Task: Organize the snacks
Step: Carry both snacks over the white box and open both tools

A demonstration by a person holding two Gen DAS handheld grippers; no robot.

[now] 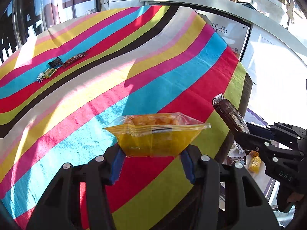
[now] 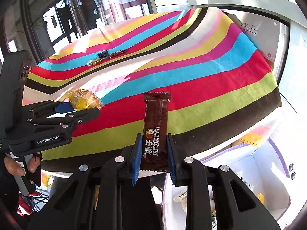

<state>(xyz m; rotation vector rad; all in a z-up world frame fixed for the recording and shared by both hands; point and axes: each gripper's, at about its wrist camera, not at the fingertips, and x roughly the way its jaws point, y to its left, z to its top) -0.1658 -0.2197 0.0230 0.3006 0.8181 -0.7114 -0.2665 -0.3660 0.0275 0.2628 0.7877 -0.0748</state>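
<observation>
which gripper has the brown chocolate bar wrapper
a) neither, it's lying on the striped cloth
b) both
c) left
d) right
d: the right gripper pinches the brown bar between its blue pads, while the left gripper holds a yellow snack pack.

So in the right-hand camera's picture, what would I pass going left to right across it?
The other gripper holding a yellow snack, then the small sweets far back on the striped cloth, then the brown bar held between blue fingers, then the white box.
</observation>
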